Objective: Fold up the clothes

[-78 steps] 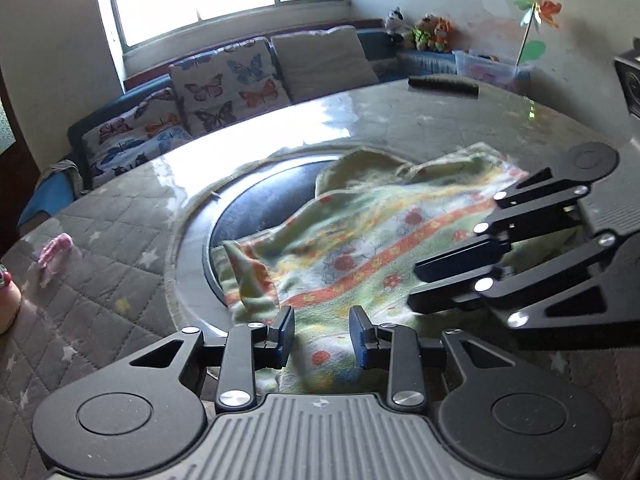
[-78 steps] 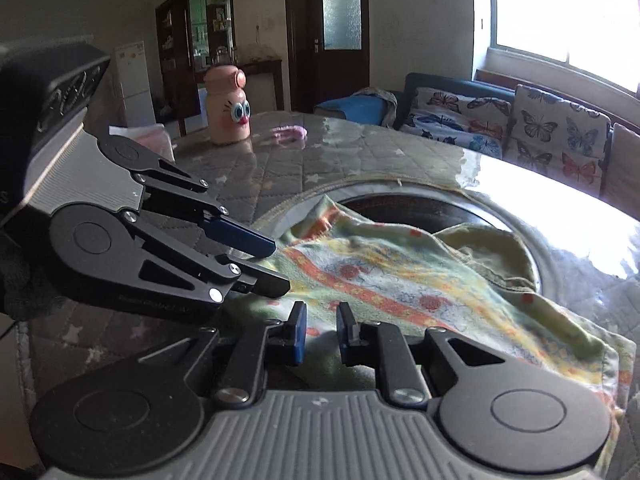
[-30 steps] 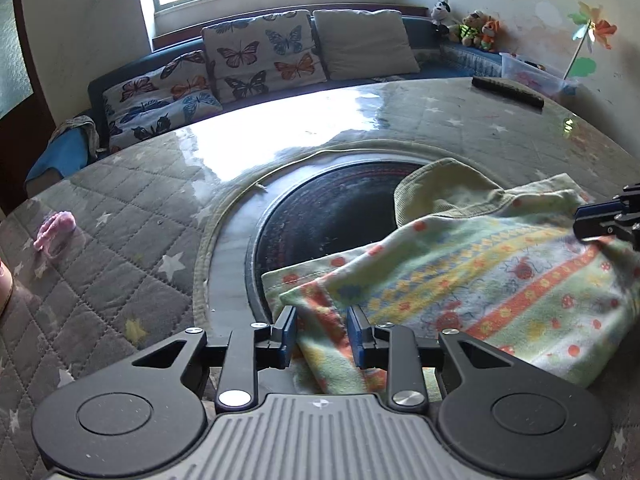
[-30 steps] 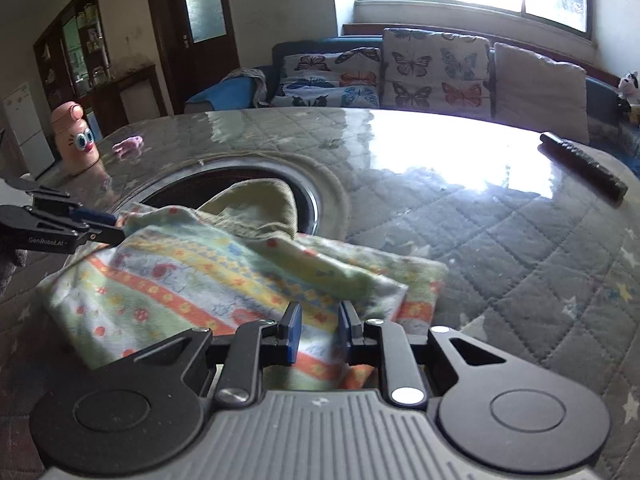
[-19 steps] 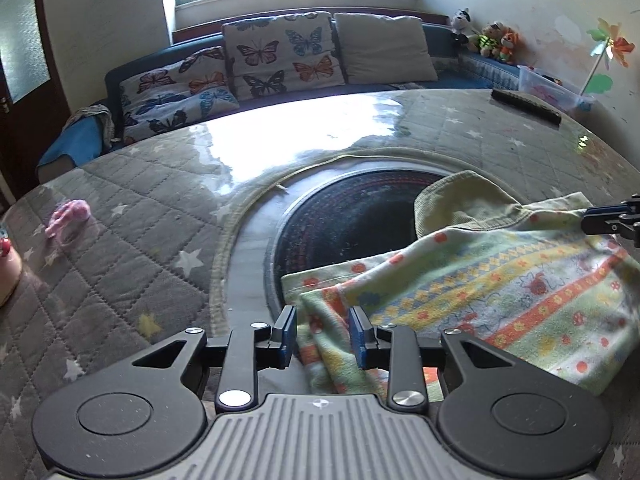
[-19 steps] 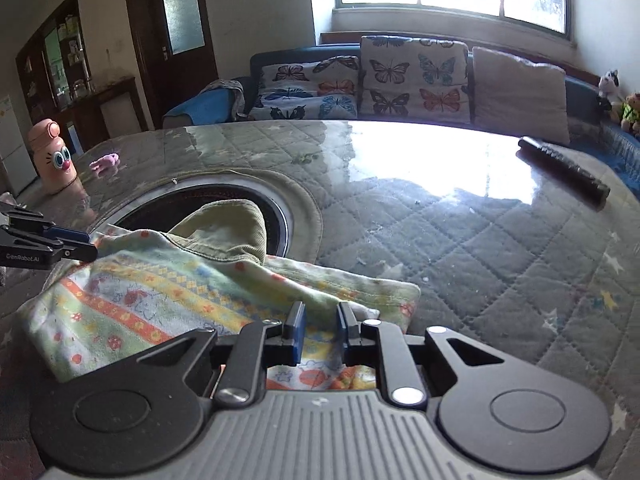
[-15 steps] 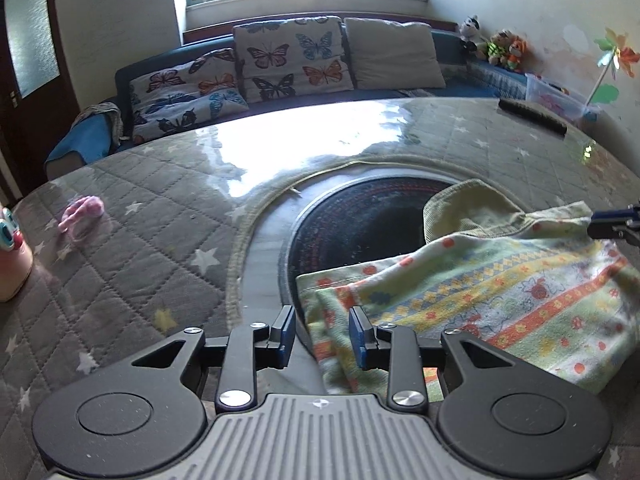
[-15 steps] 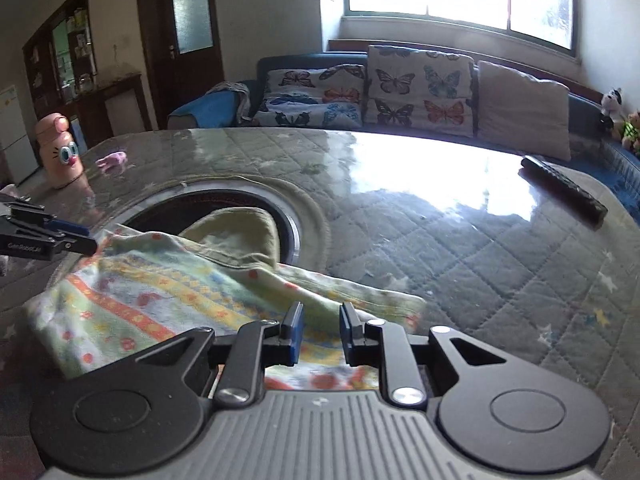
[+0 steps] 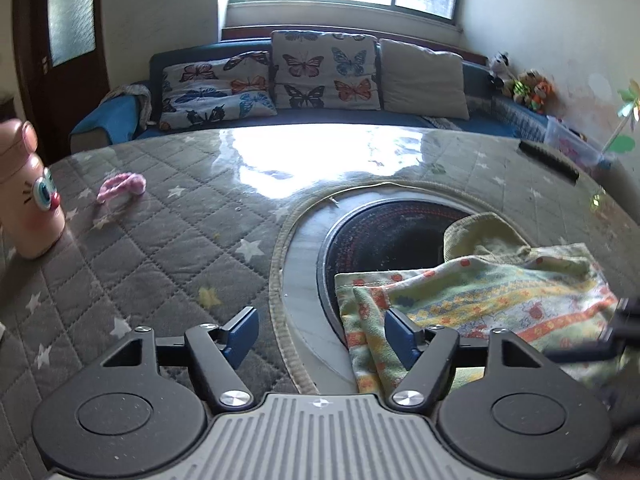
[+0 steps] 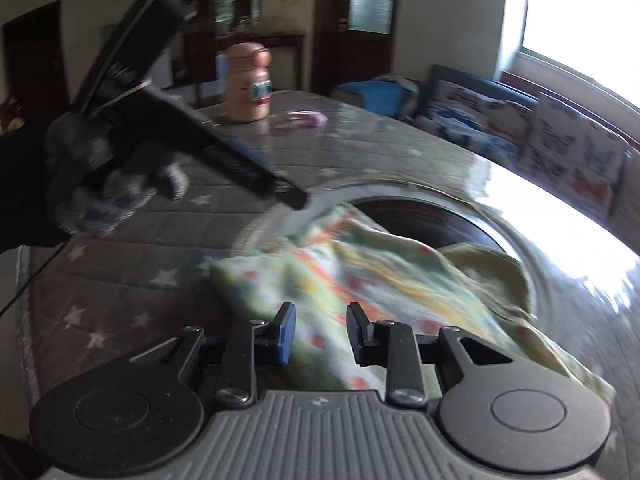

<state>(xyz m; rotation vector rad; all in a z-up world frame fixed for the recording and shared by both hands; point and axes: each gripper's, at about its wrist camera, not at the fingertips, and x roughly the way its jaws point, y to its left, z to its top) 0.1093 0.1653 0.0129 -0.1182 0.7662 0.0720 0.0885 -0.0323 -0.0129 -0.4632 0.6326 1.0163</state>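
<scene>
No readable text or labels.

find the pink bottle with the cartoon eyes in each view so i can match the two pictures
Left wrist view: the pink bottle stands at the far left edge, on the quilted table cover.
Right wrist view: the pink bottle stands upper centre-left, at the far side of the table.
Shared landmark: the patterned cloth lying over the dark round inset.
</scene>
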